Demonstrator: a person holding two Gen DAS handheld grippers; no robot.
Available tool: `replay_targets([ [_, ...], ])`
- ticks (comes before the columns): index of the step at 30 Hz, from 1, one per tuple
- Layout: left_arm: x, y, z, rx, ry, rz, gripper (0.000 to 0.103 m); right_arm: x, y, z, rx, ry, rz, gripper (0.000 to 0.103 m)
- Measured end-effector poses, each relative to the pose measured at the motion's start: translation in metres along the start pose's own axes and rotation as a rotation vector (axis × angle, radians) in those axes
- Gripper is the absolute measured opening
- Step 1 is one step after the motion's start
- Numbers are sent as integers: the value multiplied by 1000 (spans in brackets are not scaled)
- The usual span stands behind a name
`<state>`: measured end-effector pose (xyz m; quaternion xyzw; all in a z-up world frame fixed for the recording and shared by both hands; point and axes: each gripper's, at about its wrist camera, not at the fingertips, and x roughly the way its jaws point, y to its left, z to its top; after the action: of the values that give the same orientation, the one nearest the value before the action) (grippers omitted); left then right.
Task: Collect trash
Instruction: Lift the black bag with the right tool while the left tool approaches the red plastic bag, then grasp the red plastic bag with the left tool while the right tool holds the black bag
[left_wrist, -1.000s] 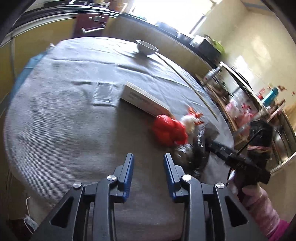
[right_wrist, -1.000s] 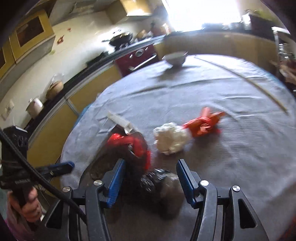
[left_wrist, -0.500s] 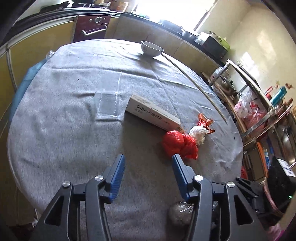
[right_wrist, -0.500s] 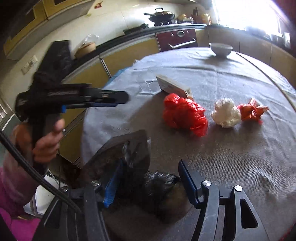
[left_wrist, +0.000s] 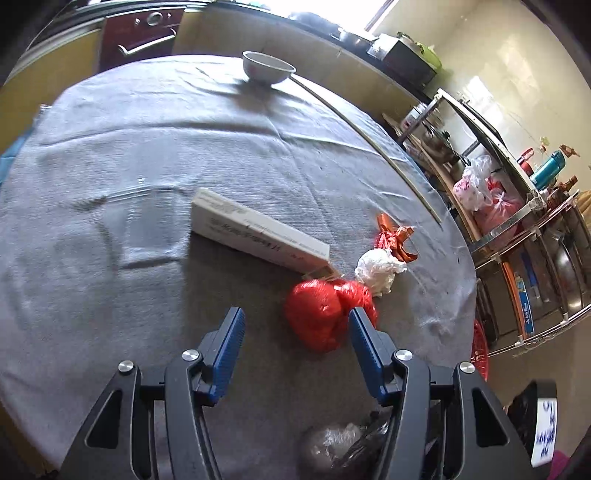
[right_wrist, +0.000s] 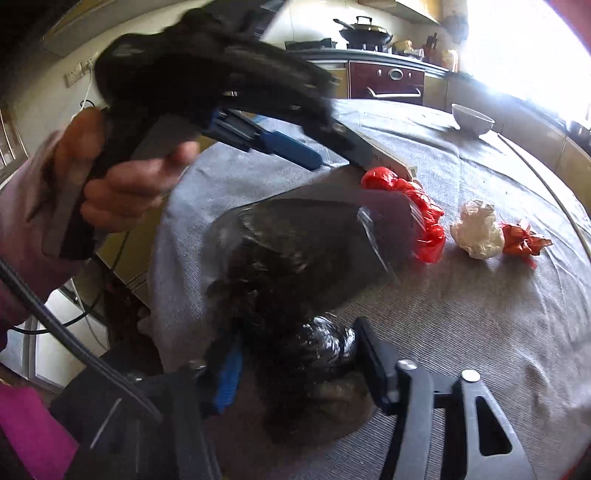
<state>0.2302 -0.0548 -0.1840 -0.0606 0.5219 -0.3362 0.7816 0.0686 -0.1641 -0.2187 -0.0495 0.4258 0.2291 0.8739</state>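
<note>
My left gripper (left_wrist: 295, 326) hovers over the grey-clothed table (left_wrist: 110, 295), jaws opening, nothing between them. A red plastic bag (left_wrist: 321, 317) lies just past its tips. Beyond it are a white paper wad (left_wrist: 376, 269) and an orange-red wrapper (left_wrist: 393, 240). My right gripper (right_wrist: 299, 365) has its jaws closing on a black trash bag (right_wrist: 295, 266), whose crumpled plastic fills the gap between the pads. That bag (left_wrist: 343, 450) also shows below the left fingers. A hand (right_wrist: 122, 184) holds the left gripper (right_wrist: 325, 158) over the table's near-left part.
A long white box (left_wrist: 258, 236) lies just behind the red bag. At the far edge of the table stands a white bowl (left_wrist: 267, 66). A metal rack (left_wrist: 517, 206) with bags and bottles stands to the right. Kitchen cabinets and an oven (right_wrist: 388, 81) line the back.
The left gripper's jaws have widened and it has moved toward the red bag. The right gripper has rolled, still carrying the black bag, and the left gripper now crosses its view.
</note>
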Motion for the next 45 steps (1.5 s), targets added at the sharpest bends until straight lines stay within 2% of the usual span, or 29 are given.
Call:
replay_targets([
  [7, 19, -9, 6, -8, 26, -48, 58, -17, -18, -11, 100, -24, -7, 51],
  [9, 24, -12, 5, -8, 39, -57, 51, -25, -28, -19, 142, -29, -23, 50],
  [14, 21, -19, -1, -19, 12, -55, 45, -49, -60, -40, 271, -39, -87, 50],
  [16, 16, -24, -9, -20, 7, -40, 43, -58, -71, -46, 318, -50, -112, 50],
  [18, 11, -30, -19, -12, 10, -24, 30, -66, -84, -51, 371, -65, -138, 50],
  [21, 5, -36, -37, -22, 28, -2, 30, -70, -106, -57, 454, -71, -175, 50],
  [25, -4, -44, -54, -4, 45, 2, 30, -71, -118, -59, 527, -78, -160, 51],
  [26, -6, -46, -54, 8, 48, 9, 32, -71, -117, -58, 527, -77, -163, 52],
  [28, -9, -50, -53, 31, 50, 13, 50, -71, -117, -58, 523, -67, -170, 55],
  [29, -12, -51, -50, 47, 41, 25, 70, -70, -118, -59, 522, -62, -172, 55],
  [30, -14, -52, -49, 59, 27, 37, 75, -70, -118, -59, 521, -60, -173, 55],
  [35, -15, -62, -42, 144, 12, 78, 75, -73, -119, -64, 548, -56, -146, 60],
  [41, -3, -75, -34, 269, -17, 151, 75, -83, -116, -59, 535, -94, -128, 64],
  [45, 12, -72, -29, 281, -20, 173, 75, -80, -108, -55, 505, -93, -122, 64],
])
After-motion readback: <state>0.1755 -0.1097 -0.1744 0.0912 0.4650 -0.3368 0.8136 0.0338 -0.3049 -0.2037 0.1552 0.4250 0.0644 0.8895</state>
